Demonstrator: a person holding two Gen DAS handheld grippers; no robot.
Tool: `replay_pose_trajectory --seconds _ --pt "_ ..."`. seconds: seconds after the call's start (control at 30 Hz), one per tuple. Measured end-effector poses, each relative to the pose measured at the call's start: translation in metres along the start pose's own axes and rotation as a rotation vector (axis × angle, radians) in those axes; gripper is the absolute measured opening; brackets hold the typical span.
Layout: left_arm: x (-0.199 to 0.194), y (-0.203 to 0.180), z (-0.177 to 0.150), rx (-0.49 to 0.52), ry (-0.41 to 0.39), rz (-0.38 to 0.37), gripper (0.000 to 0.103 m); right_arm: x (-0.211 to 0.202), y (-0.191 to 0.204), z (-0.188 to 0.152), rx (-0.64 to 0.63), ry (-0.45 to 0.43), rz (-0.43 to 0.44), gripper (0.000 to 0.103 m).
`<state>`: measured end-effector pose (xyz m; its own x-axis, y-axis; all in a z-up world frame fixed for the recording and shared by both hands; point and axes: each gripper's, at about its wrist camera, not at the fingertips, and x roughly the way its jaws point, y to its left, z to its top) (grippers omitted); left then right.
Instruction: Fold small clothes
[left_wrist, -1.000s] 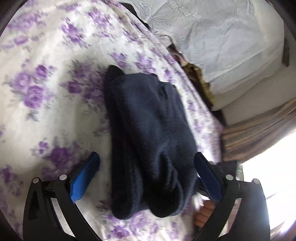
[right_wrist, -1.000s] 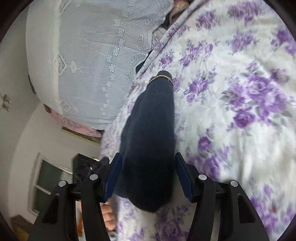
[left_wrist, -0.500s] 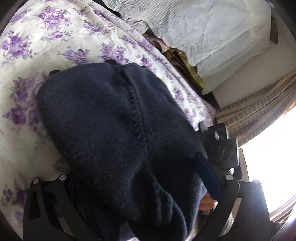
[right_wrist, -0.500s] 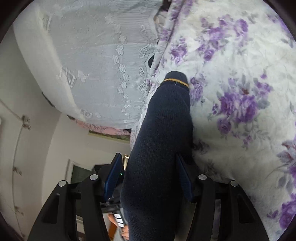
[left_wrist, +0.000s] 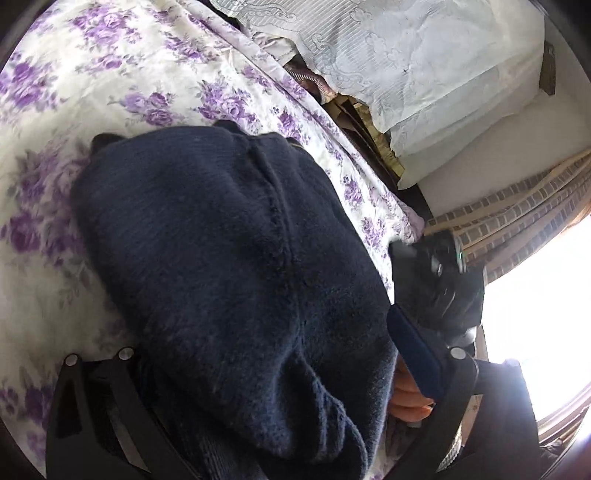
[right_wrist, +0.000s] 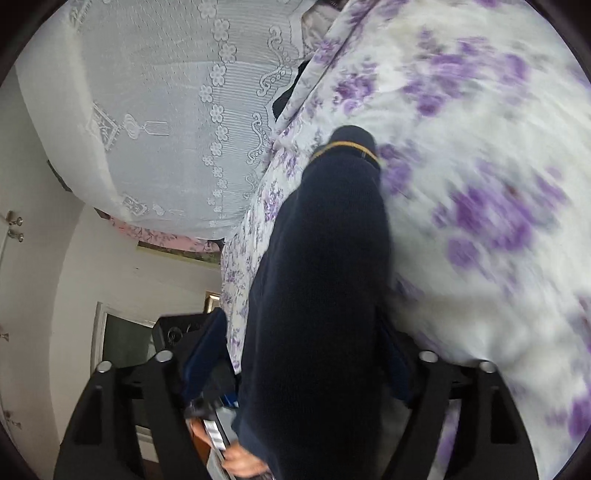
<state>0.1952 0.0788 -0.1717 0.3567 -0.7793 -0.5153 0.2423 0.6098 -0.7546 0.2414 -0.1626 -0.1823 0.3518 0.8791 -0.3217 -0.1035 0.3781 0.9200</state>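
A dark navy knitted garment (left_wrist: 229, 266) lies folded on the purple-flowered bedsheet (left_wrist: 110, 74). My left gripper (left_wrist: 273, 332) stands wide around its near end. The knit bulges over and hides the left finger, and only the right blue pad (left_wrist: 413, 354) shows, at the garment's edge. In the right wrist view the same garment (right_wrist: 325, 277), with a thin yellow stripe at its far end, runs between the fingers of my right gripper (right_wrist: 301, 332). Its jaws are opening, and a strip of sheet shows between the left pad (right_wrist: 207, 350) and the knit.
A white lace cover (right_wrist: 155, 110) drapes over bedding beyond the sheet's edge. Striped curtains (left_wrist: 517, 206) and a bright window sit at the right of the left wrist view. The other gripper's black body (left_wrist: 436, 280) and a person's fingers (left_wrist: 406, 402) are close by.
Both grippers have moved in along the garment, which now fills more of each view. The right gripper's fingers have spread apart, leaving a gap beside the left pad.
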Motion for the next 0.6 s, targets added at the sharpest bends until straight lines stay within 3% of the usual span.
replay_pose_trajectory --seconds 0.13,0.2,0.3,0.37,0.4,0.5,0.53,0.6 --pt "0.001 -0.002 -0.002 0.037 0.014 0.045 0.098 -0.004 -0.002 0.001 -0.038 -0.020 0.047 0.081" --pt "-0.003 0.001 -0.002 0.024 0.011 0.025 0.098 -0.017 -0.007 0.003 0.019 -0.004 0.028 0.078" --pt "-0.011 0.009 -0.001 -0.010 -0.001 -0.017 0.098 -0.044 -0.014 0.002 -0.003 0.004 -0.049 0.078" --pt "-0.010 0.007 -0.001 -0.002 0.001 -0.003 0.098 -0.046 -0.024 0.000 0.008 0.011 -0.039 0.063" --pt "-0.006 0.003 -0.002 0.017 0.007 0.025 0.098 -0.044 -0.025 0.001 0.019 0.013 -0.057 0.063" --pt "0.002 -0.007 -0.002 0.064 0.012 0.075 0.098 -0.011 -0.018 0.007 0.044 0.097 0.008 0.065" --pt "0.003 -0.007 -0.001 0.062 0.011 0.074 0.098 0.004 -0.009 0.009 0.012 0.095 -0.015 0.069" --pt "0.002 -0.004 0.001 0.045 0.006 0.055 0.098 0.013 0.004 0.010 -0.030 0.072 -0.021 0.089"
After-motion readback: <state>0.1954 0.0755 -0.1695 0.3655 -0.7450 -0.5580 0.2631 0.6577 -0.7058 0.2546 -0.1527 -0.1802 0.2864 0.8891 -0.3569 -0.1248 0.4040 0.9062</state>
